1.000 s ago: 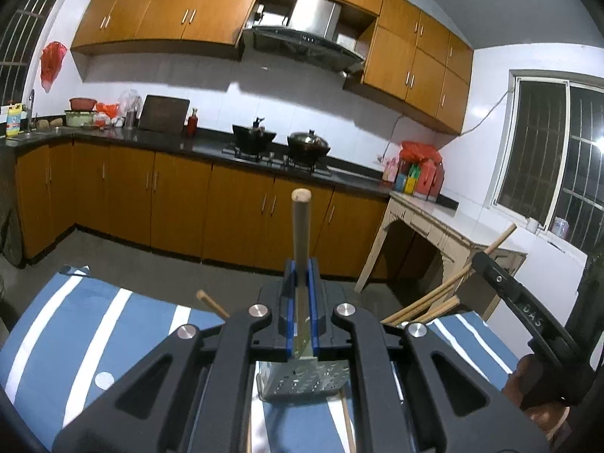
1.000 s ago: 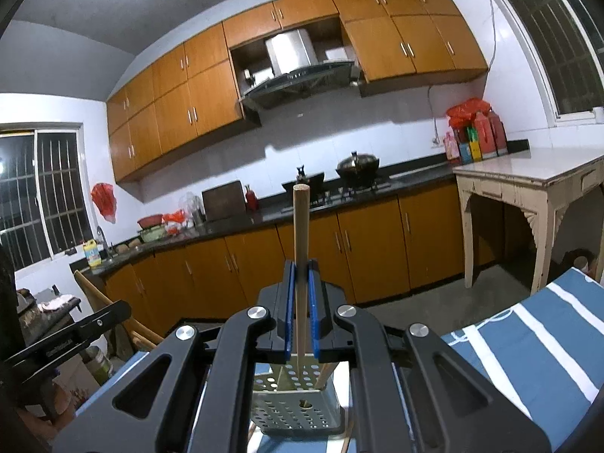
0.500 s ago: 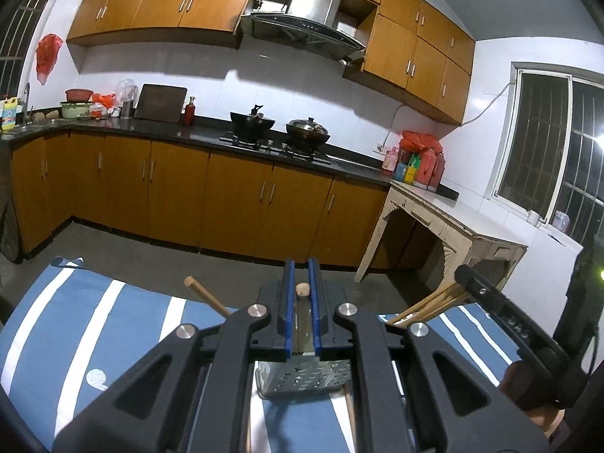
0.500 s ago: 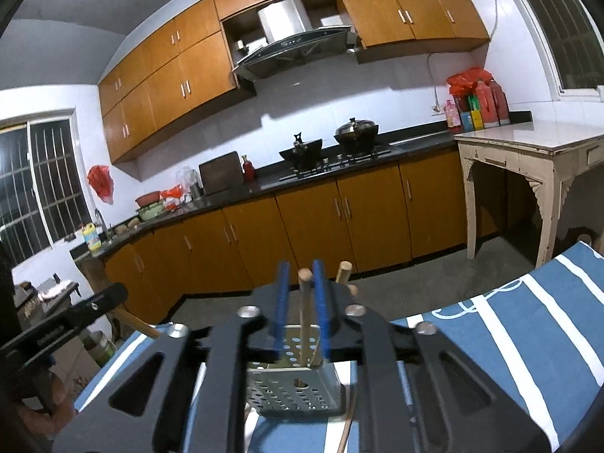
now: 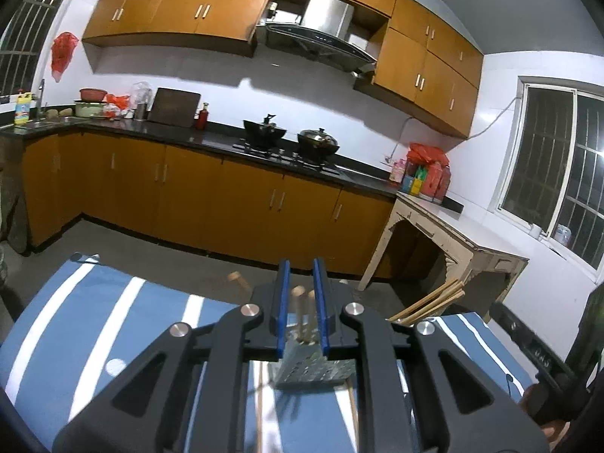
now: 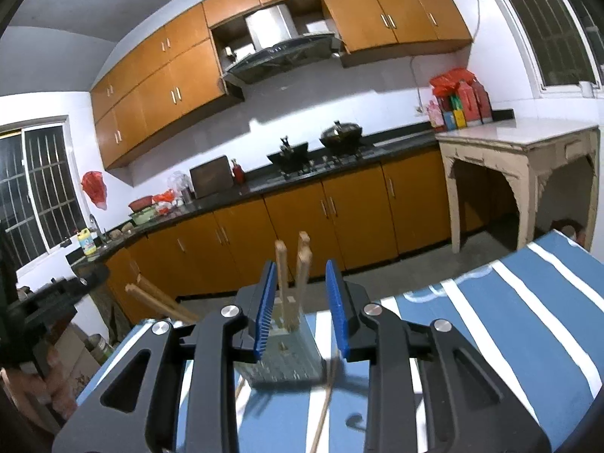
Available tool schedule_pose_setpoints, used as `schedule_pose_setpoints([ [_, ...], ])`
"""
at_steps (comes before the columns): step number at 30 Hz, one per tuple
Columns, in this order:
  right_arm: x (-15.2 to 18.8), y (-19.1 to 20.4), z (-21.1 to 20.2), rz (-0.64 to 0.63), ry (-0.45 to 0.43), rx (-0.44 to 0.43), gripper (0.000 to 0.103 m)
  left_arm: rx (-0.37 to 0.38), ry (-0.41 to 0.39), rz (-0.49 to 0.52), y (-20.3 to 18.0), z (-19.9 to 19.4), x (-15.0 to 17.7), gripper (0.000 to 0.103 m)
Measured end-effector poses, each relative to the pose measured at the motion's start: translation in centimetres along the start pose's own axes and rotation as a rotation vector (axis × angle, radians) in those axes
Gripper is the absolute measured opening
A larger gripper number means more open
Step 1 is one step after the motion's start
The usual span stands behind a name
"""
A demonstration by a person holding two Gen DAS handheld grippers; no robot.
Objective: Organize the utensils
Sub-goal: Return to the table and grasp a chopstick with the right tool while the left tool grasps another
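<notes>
A perforated metal utensil holder [image 5: 313, 370] stands on the blue-and-white striped cloth [image 5: 94, 324]; it also shows in the right wrist view [image 6: 281, 364]. Wooden chopsticks [image 6: 292, 279] stand upright in it, also seen between the fingers in the left wrist view [image 5: 302, 313]. My left gripper [image 5: 301, 307] is open just above the holder, with the stick tops between its blue pads. My right gripper [image 6: 300, 307] is open wider, with the sticks standing free between its pads. A loose chopstick [image 6: 324, 404] lies on the cloth beside the holder.
More wooden sticks [image 5: 426, 304] jut up at the cloth's right edge in the left wrist view. The other gripper [image 5: 528, 343] shows at the right. Kitchen cabinets [image 5: 226, 196] and a worn table [image 6: 528, 158] stand beyond the floor gap.
Both grippers held a chopstick upright a second ago; both lowered them into the holder and opened. The sticks now stand free in the holder.
</notes>
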State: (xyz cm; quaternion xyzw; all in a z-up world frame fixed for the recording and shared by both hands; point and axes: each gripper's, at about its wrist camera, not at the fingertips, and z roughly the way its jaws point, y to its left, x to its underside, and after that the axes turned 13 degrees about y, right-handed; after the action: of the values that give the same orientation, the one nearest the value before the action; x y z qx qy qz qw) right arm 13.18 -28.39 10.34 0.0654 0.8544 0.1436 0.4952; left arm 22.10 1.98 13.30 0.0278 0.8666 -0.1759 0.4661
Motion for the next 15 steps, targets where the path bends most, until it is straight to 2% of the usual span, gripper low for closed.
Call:
schedule_pose_setpoints([
  [7, 4.8, -1.1, 2.1, 0.026, 0.163, 0.042, 0.029, -0.049, 0.046, -0.022, 2.2, -1.1, 3.4, 0.017],
  [15, 10.6, -0.1, 8.0, -0.015, 0.428, 0.063, 0.029, -0.146, 0.206, 0.003, 4.5, 2.5, 9.8, 0.017],
])
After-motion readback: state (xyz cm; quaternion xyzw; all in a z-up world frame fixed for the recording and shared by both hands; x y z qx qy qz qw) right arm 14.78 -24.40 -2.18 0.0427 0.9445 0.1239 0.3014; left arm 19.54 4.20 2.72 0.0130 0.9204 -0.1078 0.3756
